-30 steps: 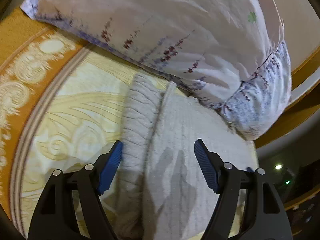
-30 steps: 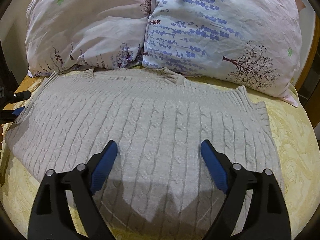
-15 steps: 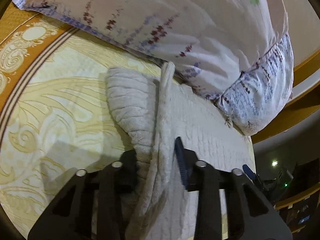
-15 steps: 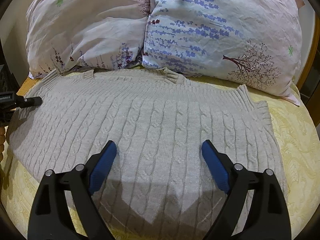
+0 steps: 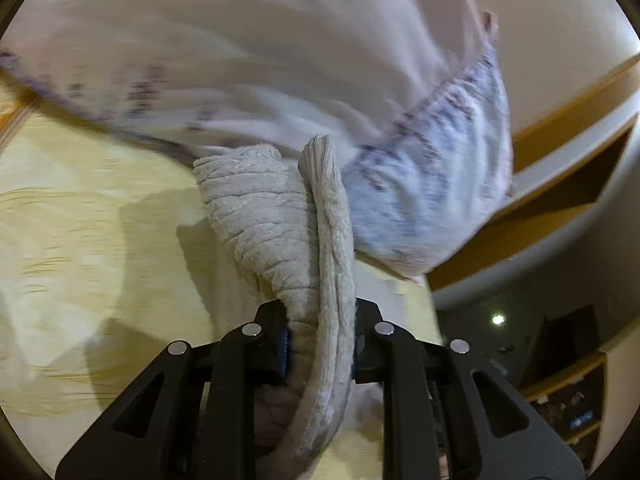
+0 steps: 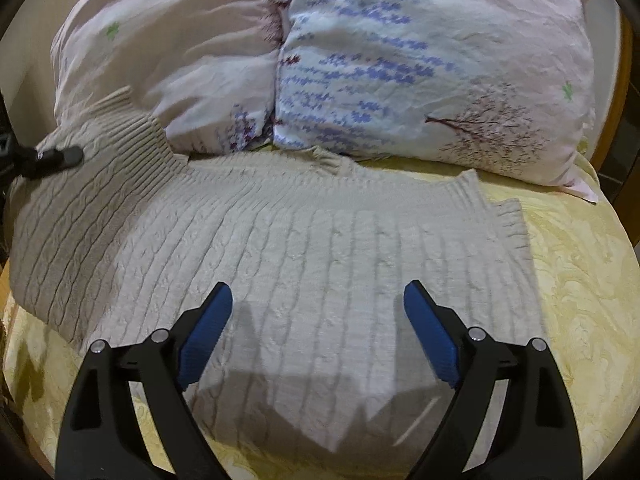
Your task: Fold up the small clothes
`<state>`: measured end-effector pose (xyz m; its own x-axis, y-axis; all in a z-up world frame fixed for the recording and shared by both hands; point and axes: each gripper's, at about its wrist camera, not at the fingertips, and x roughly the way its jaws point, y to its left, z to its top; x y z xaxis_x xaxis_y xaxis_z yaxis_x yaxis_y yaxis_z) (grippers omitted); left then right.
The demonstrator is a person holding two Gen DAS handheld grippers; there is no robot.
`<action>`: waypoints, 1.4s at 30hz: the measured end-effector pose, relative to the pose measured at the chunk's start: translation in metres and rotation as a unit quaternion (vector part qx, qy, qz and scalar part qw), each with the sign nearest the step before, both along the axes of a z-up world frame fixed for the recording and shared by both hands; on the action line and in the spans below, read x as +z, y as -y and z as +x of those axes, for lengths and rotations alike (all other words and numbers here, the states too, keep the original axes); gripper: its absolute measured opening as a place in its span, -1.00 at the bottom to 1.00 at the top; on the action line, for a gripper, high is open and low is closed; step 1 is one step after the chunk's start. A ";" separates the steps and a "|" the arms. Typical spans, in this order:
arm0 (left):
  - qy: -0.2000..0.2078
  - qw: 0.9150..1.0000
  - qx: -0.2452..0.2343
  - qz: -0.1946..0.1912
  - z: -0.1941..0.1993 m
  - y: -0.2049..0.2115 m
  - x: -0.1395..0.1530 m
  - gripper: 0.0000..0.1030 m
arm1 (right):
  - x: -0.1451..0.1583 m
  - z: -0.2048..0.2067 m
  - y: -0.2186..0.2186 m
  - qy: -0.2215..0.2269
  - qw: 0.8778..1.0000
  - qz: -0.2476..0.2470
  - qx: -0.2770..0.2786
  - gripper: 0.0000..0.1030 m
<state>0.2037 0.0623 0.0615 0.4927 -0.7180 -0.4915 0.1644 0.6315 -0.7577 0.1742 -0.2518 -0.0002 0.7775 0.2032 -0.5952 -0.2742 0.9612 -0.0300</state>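
The left tool (image 5: pixel 320 350) is squeezed tight on a bunched-up edge of the gray knit sweater (image 6: pixel 304 248), lifting that end up off the yellow bed cover (image 6: pixel 568 264), while the right tool (image 6: pixel 318 320) hangs wide open over the middle of the sweater and holds nothing. The sweater lies spread out on the bed just in front of the two flowery pillows (image 6: pixel 400 60). It looks soft, thick and floppy, not slippery, so I think the ribbed edges and corners are the best places to grab
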 end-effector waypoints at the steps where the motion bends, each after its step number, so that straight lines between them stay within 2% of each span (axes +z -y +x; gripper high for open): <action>1: 0.003 1.000 -0.010 -0.008 0.003 0.012 0.004 -0.62 | 0.002 -0.001 0.004 0.003 1.000 0.003 -0.002 0.70; 5: 0.011 0.998 -0.045 -0.031 0.011 0.055 0.016 -0.62 | 0.008 -0.006 0.027 0.012 1.000 0.017 -0.018 0.70; 9: 0.009 0.996 -0.079 -0.033 0.017 0.103 0.014 -0.62 | 0.009 -0.006 0.055 0.014 0.999 0.032 -0.041 0.70; 12: -0.012 0.995 -0.097 -0.016 0.020 0.142 -0.009 -0.62 | 0.009 -0.008 0.077 0.013 0.997 0.050 -0.058 0.70; 16: -0.040 0.992 -0.123 -0.001 0.018 0.179 -0.039 -0.60 | 0.010 -0.006 0.110 0.004 0.992 0.105 -0.070 0.68; 17: -0.034 0.991 -0.129 0.001 0.016 0.185 -0.040 -0.54 | 0.012 -0.006 0.122 -0.001 0.989 0.134 -0.066 0.66; 18: -0.029 0.991 -0.133 0.001 0.015 0.188 -0.038 -0.35 | 0.014 -0.006 0.129 -0.006 0.986 0.154 -0.061 0.64; 19: -0.021 0.990 -0.140 -0.014 0.014 0.188 -0.034 -0.23 | 0.015 -0.006 0.134 -0.010 0.983 0.173 -0.056 0.61; 21: -0.008 0.984 -0.163 -0.066 0.011 0.181 -0.023 0.25 | 0.018 -0.002 0.144 -0.025 0.975 0.217 -0.040 0.60; 23: 0.012 0.983 -0.163 -0.084 0.007 0.170 -0.010 0.45 | 0.020 0.004 0.150 -0.047 0.963 0.265 -0.009 0.59; 24: 0.033 0.984 -0.156 -0.080 0.003 0.162 -0.001 0.47 | 0.021 0.007 0.150 -0.059 0.957 0.283 0.005 0.59; 27: 0.065 0.990 -0.119 -0.024 -0.002 0.141 0.009 0.49 | 0.017 0.017 0.145 -0.107 0.939 0.325 0.039 0.59; 29: 0.064 0.994 -0.079 0.034 -0.002 0.130 0.008 0.49 | 0.013 0.026 0.141 -0.141 0.930 0.337 0.046 0.59; 30: 0.062 0.994 -0.073 0.048 -0.003 0.127 0.005 0.49 | 0.010 0.030 0.138 -0.157 0.927 0.339 0.046 0.59; 34: 0.047 0.991 -0.057 0.115 -0.003 0.120 -0.015 0.48 | 0.005 0.037 0.126 -0.182 0.926 0.327 0.041 0.52; 42: 0.038 0.981 -0.062 0.181 -0.005 0.122 -0.035 0.48 | 0.003 0.052 0.113 -0.189 0.927 0.322 0.043 0.20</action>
<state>0.1985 -0.0597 0.0266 0.4578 -0.5601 -0.6905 0.3043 0.8284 -0.4703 0.2266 -0.3652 0.0028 0.5035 0.6617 -0.5556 -0.2240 0.7210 0.6558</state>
